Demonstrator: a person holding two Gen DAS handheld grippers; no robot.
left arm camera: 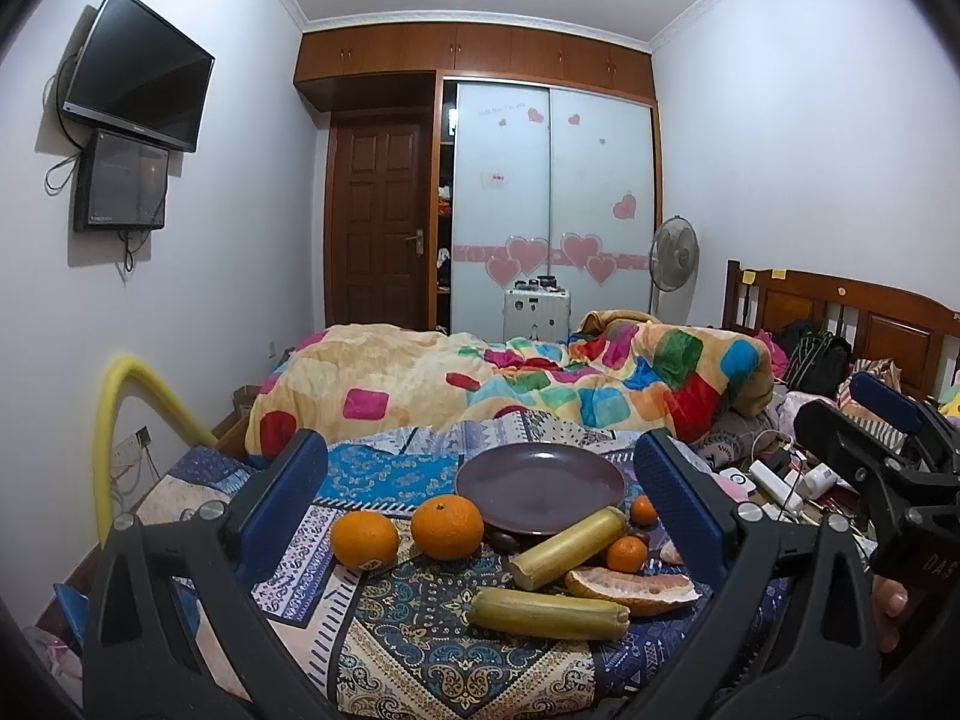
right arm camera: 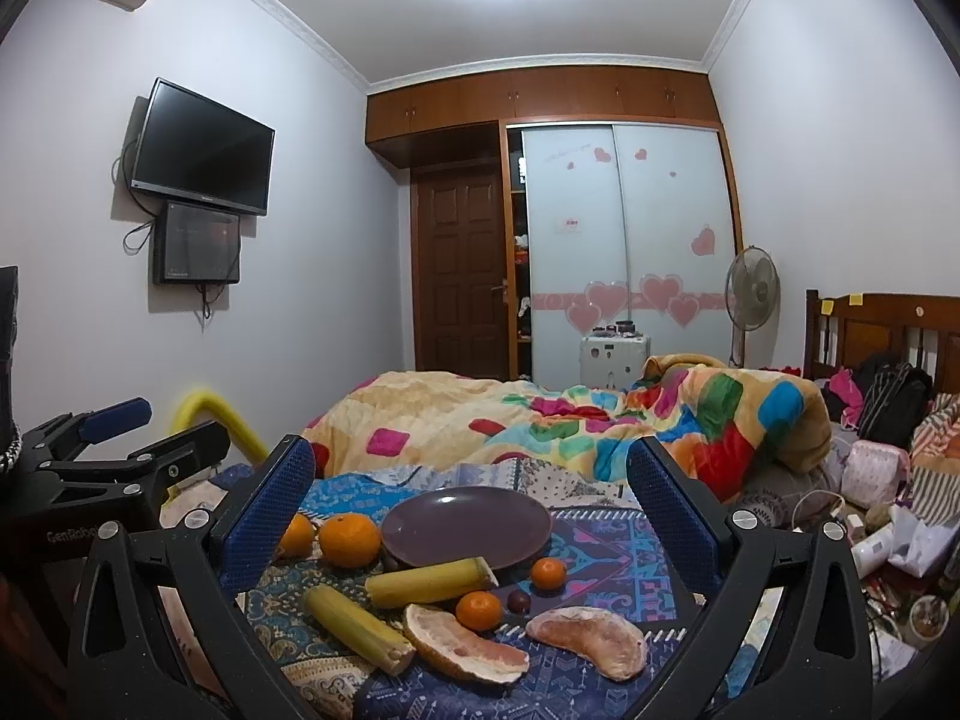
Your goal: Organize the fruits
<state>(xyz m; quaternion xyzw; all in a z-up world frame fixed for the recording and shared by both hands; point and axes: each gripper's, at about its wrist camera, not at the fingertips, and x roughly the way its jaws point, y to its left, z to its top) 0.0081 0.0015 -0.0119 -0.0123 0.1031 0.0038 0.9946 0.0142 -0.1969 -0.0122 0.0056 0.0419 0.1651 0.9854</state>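
Fruits lie loose on a patterned bedspread (left arm camera: 420,648), all off the plate. Purple plate (left arm camera: 540,483) sits at the back, bare. Two big oranges (left arm camera: 447,527) side by side, left of the plate. Two sugarcane pieces (left arm camera: 567,549): one touching the plate's front rim, one nearer the cameras. Two pomelo segments (right arm camera: 591,639), peeled, at the front right. Three small tangerines (right arm camera: 478,610) between cane and plate edge. Dark small fruits (right arm camera: 518,600), maybe dates, can't tell, near the plate rim.

Left gripper (left arm camera: 480,510) is spread wide, nothing in it, hovering short of the oranges. Right gripper (right arm camera: 471,519) is likewise wide apart and empty, aimed at the cane and pomelo.

Task looks unstarted; likely first pick is still undecided.

Risks, as judgement: soft bedding gives under a press, so round oranges and tangerines may roll away when nudged. Pomelo flesh is soft and could tear under a hard squeeze. Cane resting on the rim may tip or shove the plate if dragged. Both grippers sit close together, so reaching for the middle items at once could make them clash.
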